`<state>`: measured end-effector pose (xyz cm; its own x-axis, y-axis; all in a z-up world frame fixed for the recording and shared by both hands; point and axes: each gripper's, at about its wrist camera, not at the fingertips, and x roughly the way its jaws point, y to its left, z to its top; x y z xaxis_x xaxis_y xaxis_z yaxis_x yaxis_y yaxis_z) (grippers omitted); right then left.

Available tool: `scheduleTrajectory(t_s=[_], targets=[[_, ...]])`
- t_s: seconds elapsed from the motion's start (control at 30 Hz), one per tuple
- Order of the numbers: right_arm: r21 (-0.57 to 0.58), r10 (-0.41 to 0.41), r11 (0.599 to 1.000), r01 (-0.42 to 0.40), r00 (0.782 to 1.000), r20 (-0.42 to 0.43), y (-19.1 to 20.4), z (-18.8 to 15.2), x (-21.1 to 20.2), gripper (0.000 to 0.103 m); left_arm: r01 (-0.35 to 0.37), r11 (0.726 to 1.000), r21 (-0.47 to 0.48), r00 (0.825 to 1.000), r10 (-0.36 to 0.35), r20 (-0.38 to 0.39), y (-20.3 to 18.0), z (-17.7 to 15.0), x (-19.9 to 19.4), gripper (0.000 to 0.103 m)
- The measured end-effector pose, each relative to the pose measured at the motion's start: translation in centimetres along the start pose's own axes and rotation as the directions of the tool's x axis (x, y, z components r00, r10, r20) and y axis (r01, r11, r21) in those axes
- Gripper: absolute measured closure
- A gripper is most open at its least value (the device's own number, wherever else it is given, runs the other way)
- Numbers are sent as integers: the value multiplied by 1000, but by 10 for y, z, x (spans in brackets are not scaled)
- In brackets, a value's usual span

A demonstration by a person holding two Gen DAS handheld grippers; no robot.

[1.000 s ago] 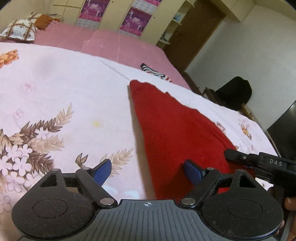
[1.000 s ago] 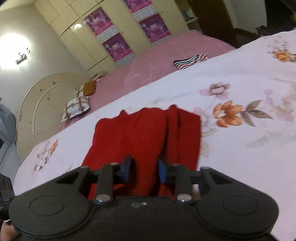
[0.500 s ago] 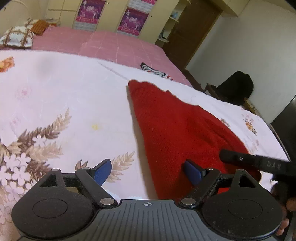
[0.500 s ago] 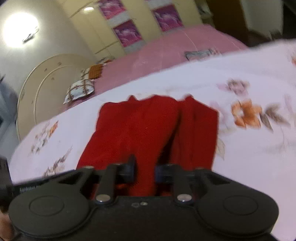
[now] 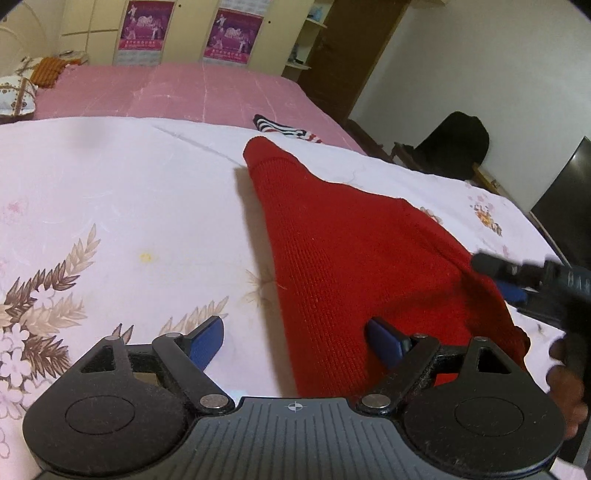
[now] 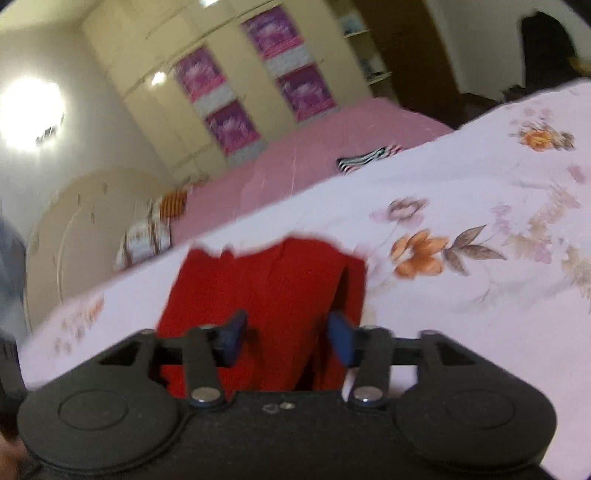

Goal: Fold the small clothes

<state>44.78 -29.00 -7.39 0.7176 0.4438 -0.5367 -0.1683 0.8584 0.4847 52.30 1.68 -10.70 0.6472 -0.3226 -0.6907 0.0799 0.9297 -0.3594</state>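
Observation:
A red knitted garment [image 5: 347,258] lies folded on the pale floral bedsheet [image 5: 110,206]. My left gripper [image 5: 295,338] is open, low over the garment's near left edge; its right pad rests on the red knit. In the right wrist view the same garment [image 6: 266,288] lies straight ahead, and my right gripper [image 6: 288,334] is open with the cloth between and below its blue pads. The right gripper also shows at the right edge of the left wrist view [image 5: 517,280], beside the garment's right corner.
A striped black, white and red garment [image 5: 284,129] lies farther back on the bed, also in the right wrist view [image 6: 365,158]. Pillows [image 5: 16,98] sit at the bed's head. A dark chair [image 5: 454,147] and a wardrobe [image 5: 184,33] stand beyond the bed.
My right gripper has opened and let go of the red garment, which has dropped onto the sheet. The left gripper has stayed open and shifted slightly.

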Motion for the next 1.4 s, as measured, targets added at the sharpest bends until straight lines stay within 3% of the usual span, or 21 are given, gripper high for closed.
scheduleTrajectory(t_s=[0.07, 0.1, 0.13, 0.23, 0.33, 0.37, 0.43, 0.53, 0.63, 0.7, 0.77, 0.8, 0.9, 1.07, 1.17, 1.23, 1.3, 1.4], targets=[[114, 39, 993, -38, 999, -13, -16, 9, 9, 62, 2, 1000, -5, 1000, -2, -2, 0, 0, 1, 18], [139, 51, 989, -47, 998, -25, -21, 12, 15, 87, 0, 1000, -3, 1000, 0, -3, -1, 0, 1, 18], [128, 56, 991, -50, 998, -40, -22, 15, 20, 95, -2, 1000, 1, 1000, 2, -4, -2, 1, 1, 18], [-65, -57, 996, 54, 998, -32, -8, 13, 23, 96, -3, 1000, 6, 1000, 3, -10, 0, 4, 2, 18], [-90, -141, 987, 134, 988, -70, -15, 5, 32, 95, -7, 1000, 8, 1000, 7, -16, -3, 4, 2, 18], [-91, -138, 987, 132, 988, -71, -15, 4, 29, 94, -9, 1000, 9, 1000, 9, -16, -3, 5, 0, 18], [-35, -121, 992, 119, 991, -55, -13, 8, 14, 74, -1, 1000, 8, 1000, 1, 1, -2, 5, -8, 18], [31, -29, 999, 30, 999, -31, -13, 7, -19, 57, 28, 999, 17, 999, -28, 43, 0, 2, -29, 18], [52, 23, 998, -20, 997, -67, -10, -7, -41, 48, 55, 998, 12, 997, -55, 46, 1, -5, -44, 18], [70, 68, 996, -61, 992, -109, -6, -17, -47, 49, 59, 998, 24, 998, -60, 30, 0, -11, -47, 18], [38, 59, 998, -54, 987, -149, 4, -26, -42, 63, 51, 998, 31, 999, -51, 12, -1, -16, -43, 18], [11, 49, 999, -48, 984, -170, 8, -29, -38, 92, 41, 999, 25, 999, -41, -2, 0, -17, -40, 18], [-71, -30, 997, 18, 984, -175, 14, -34, -28, 94, 21, 998, 53, 1000, -20, -14, -5, -19, -32, 18], [-38, -55, 998, 50, 984, -172, 3, -37, -26, 94, -8, 995, 99, 1000, 8, -5, -12, -24, -37, 18], [-28, -83, 996, 80, 984, -160, 4, -37, -35, 82, 5, 995, 101, 999, -9, 37, -11, -29, -63, 18], [-54, -76, 996, 71, 991, -108, 12, -35, -51, 78, 5, 997, 83, 999, -9, 49, -6, -37, -77, 18], [-106, -81, 992, 72, 994, -76, 23, -37, -66, 77, 7, 998, 66, 999, -10, 41, -2, -43, -80, 18], [-153, -75, 987, 57, 991, -115, 34, -45, -66, 75, 0, 998, 59, 1000, 0, 0, 1, -53, -70, 18]])
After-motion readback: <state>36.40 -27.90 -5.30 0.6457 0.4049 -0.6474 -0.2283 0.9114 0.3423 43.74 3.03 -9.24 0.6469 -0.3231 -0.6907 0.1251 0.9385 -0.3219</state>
